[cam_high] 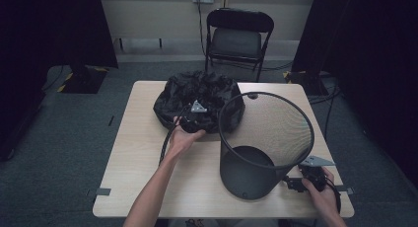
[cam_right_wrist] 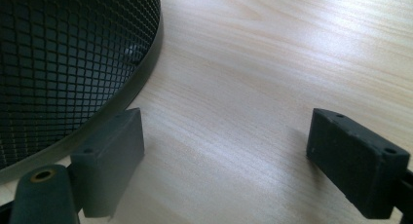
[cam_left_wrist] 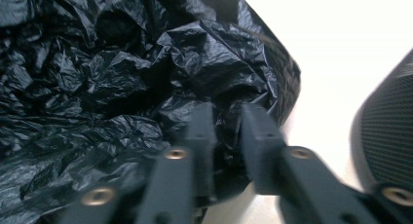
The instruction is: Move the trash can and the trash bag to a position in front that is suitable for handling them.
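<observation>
A pale wooden table (cam_high: 148, 187) stands on grey carpet, a folding chair (cam_high: 235, 37) behind it. The left gripper (cam_left_wrist: 228, 124) is clenched on a fold of the crumpled black bin bag (cam_left_wrist: 112, 83); the film sits pinched between its narrowed jaws, the bulk heaped ahead and to its left. Judged light, limp and slippery, the bag tears easily, so a gathered rim fold is the sound hold. The right gripper (cam_right_wrist: 229, 151) rests released, jaws wide over bare wood, the mesh wastebasket (cam_right_wrist: 63, 63) just beside its left jaw; whether they touch cannot be told. The basket looks stiff and light.

Overhead looks forward; gripper views sit close, sharing the bin (cam_high: 266, 143).
</observation>
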Demonstrator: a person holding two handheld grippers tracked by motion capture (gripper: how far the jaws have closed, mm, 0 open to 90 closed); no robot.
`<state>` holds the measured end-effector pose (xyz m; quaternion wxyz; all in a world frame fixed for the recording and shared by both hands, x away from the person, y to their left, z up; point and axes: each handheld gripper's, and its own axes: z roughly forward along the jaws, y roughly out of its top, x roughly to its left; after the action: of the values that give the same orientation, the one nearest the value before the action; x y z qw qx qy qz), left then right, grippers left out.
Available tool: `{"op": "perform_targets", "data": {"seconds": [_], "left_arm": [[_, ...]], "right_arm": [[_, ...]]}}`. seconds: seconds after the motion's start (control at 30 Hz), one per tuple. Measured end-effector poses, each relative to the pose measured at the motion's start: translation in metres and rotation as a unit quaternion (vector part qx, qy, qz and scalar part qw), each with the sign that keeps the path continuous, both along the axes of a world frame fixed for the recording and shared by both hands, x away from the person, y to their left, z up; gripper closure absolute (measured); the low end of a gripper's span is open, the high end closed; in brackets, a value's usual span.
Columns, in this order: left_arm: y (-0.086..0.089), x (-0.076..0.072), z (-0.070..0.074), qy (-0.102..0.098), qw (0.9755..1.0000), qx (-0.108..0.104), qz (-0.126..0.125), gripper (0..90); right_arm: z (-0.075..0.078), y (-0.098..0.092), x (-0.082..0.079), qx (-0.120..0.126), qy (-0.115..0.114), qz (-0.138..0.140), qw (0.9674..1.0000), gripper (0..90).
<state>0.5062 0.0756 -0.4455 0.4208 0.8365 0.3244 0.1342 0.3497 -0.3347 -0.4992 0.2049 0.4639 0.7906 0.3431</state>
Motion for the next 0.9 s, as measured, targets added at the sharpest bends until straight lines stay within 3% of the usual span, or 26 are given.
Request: {"op": "perform_targets", "data": {"seconds": [0.13, 0.3, 0.37, 0.57, 0.9], "left_arm": [[0.005, -0.005, -0.001, 0.007, 0.9999, -0.013, -0.006, 88.9], [0.017, -0.016, 0.0, 0.001, 0.9998, -0.019, -0.001, 89.5], [0.021, -0.023, -0.001, 0.0, 1.0, -0.007, -0.004, 89.6], [0.031, -0.046, -0.004, -0.008, 0.9998, -0.019, -0.004, 89.7], [0.037, -0.086, 0.002, -0.021, 0.9986, -0.033, -0.034, 89.6]], "right_arm": [[0.0, 0.0, 0.0, 0.0, 0.0, 0.0, 1.0, 13.0], [0.0, 0.0, 0.0, 0.0, 0.0, 0.0, 1.0, 13.0], [0.0, 0.0, 0.0, 0.0, 0.0, 0.0, 1.0, 13.0], [0.0, 0.0, 0.0, 0.0, -0.001, -0.001, 1.0, 12.9], [0.0, 0.0, 0.0, 0.0, -0.001, -0.001, 1.0, 12.9]]}}
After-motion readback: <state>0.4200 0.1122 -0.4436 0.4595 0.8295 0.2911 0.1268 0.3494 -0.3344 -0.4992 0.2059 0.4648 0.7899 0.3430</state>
